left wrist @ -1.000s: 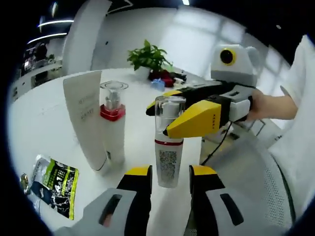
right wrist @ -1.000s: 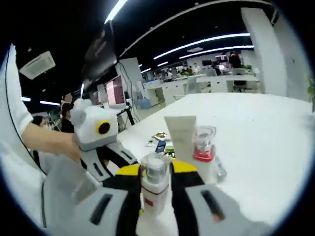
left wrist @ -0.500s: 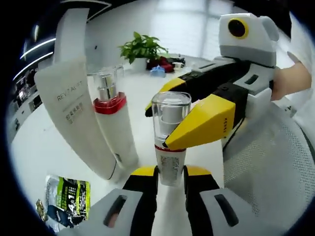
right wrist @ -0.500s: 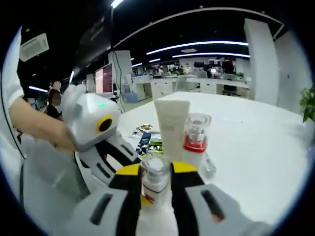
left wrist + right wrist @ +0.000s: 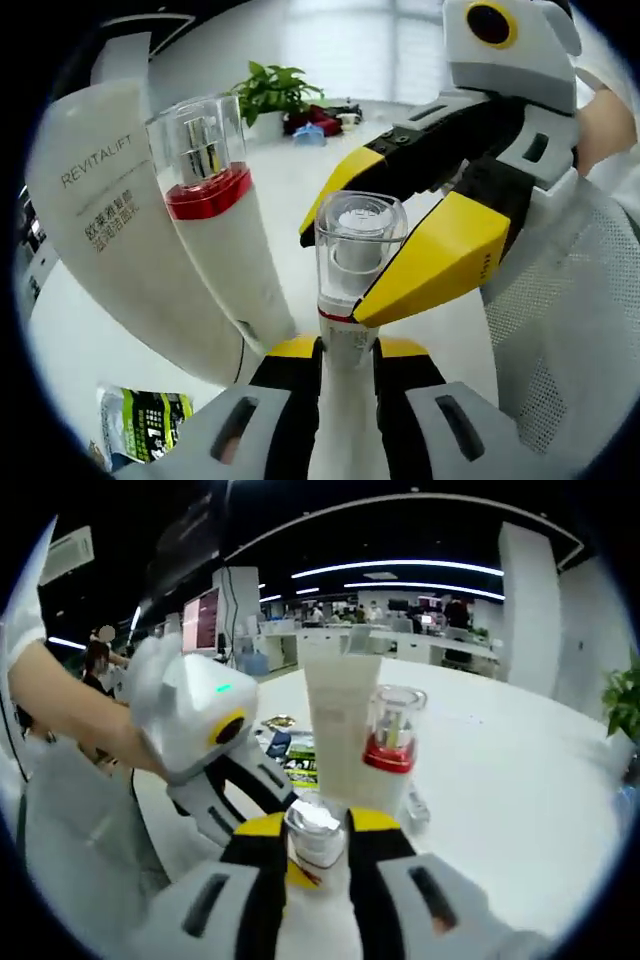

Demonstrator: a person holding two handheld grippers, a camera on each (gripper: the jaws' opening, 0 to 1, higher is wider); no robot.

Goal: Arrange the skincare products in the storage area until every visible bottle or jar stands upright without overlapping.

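Note:
A white pump bottle with a clear cap (image 5: 357,245) stands upright between my left gripper's (image 5: 347,352) jaws, which are shut on its lower body. My right gripper (image 5: 336,266) comes in from the right with its yellow jaws shut on the same bottle at the neck, below the cap. In the right gripper view that cap (image 5: 316,832) sits between my right gripper's (image 5: 317,830) jaws, with the left gripper (image 5: 263,802) coming in from the left. Close behind stand a white bottle with a red collar (image 5: 214,205) (image 5: 389,742) and a tall white tube (image 5: 105,225) (image 5: 338,720), both upright.
All stands on a white round table (image 5: 500,810). Green and black sachets (image 5: 145,422) (image 5: 296,762) lie beside the tube. A potted plant (image 5: 265,88) stands at the far side. A mesh chair (image 5: 560,330) and a person's hand (image 5: 603,118) are at the right.
My left gripper has moved in and its jaws have closed on the bottle's body. The right gripper has stayed on the bottle. The tube and red-collared bottle loom nearer in both views.

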